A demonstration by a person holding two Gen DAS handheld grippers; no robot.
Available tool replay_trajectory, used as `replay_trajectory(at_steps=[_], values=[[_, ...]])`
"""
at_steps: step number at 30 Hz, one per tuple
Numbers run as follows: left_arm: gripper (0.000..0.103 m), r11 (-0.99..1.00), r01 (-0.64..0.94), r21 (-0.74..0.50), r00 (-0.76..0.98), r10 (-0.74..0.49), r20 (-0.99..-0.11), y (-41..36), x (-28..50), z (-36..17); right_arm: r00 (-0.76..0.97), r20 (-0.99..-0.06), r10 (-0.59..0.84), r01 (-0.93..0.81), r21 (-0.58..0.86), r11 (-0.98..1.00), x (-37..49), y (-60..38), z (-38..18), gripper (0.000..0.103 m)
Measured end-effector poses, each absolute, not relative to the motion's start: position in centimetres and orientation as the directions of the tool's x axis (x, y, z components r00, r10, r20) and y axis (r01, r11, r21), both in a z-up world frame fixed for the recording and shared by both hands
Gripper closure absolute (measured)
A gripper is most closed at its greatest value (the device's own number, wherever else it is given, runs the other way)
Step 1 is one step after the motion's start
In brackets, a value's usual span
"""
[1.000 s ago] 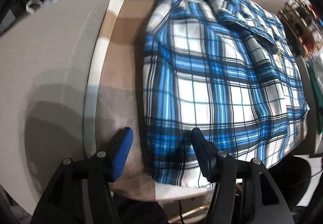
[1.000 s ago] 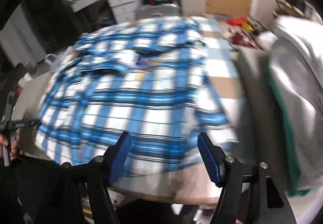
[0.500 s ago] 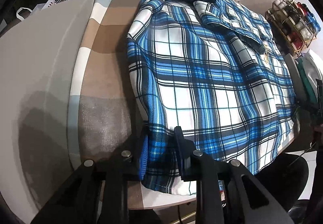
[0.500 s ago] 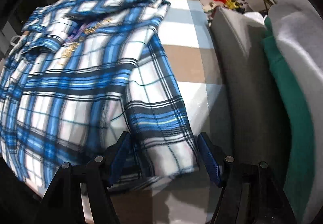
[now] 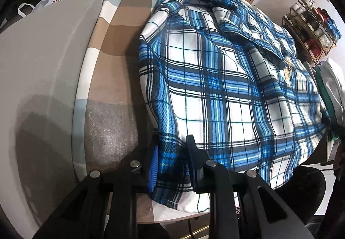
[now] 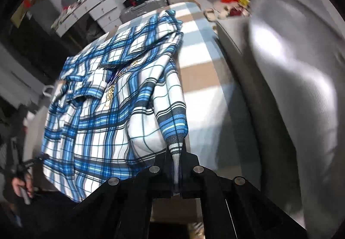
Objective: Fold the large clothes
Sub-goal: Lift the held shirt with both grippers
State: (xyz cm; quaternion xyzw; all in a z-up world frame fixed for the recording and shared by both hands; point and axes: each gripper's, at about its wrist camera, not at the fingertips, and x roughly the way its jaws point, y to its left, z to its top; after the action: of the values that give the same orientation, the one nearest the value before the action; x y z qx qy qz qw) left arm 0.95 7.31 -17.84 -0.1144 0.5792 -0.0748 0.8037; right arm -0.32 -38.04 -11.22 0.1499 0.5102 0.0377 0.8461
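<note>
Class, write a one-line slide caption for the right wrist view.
Right tongs shut on the plaid shirt's near corner.

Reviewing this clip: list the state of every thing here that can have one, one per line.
plaid shirt: spread on the table, near hem corners pinched.
left gripper: shut on the shirt's hem.
right gripper: shut on the shirt's other corner.
checked tablecloth: flat under the shirt.

Shirt (image 5: 226,88) is lying spread across the surface (image 5: 120,49), on its cloth cover. Left claw (image 5: 172,165) is sitting at the shirt's near left corner, right claw (image 6: 177,165) at its near right corner, fabric running between the fingers of each. A pile of other garments (image 6: 301,88) is lying just right of the shirt. A rack (image 5: 310,23) is standing beyond, at far right.
</note>
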Motion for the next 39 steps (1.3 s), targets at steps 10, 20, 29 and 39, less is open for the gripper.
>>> replay_trajectory(at_steps=[10, 20, 29, 39], values=[[0.085, 0.967, -0.039, -0.254, 0.323, -0.228, -0.919, 8.4, 1.0, -17.7, 0.309, -0.948, -0.078, -0.006, -0.084, 0.996, -1.1, -35.8, -13.7, 0.096], [0.083, 0.972, -0.038, -0.231, 0.307, -0.209, -0.928, 7.5, 0.5, -17.7, 0.467, -0.884, -0.014, -0.073, -0.054, 0.996, -2.3, -35.2, -10.9, 0.057], [0.037, 0.965, 0.051, -0.257, 0.281, -0.261, -0.924, 5.4, 0.4, -17.7, 0.346, -0.938, 0.008, -0.091, -0.025, 0.996, 2.7, -35.4, -15.7, 0.036], [0.043, 0.674, 0.171, -0.719, 0.365, -0.721, -0.589, 8.1, -0.3, -14.1, 0.373, -0.706, 0.602, -0.168, 0.586, 0.792, 0.6, -37.3, -12.9, 0.066]])
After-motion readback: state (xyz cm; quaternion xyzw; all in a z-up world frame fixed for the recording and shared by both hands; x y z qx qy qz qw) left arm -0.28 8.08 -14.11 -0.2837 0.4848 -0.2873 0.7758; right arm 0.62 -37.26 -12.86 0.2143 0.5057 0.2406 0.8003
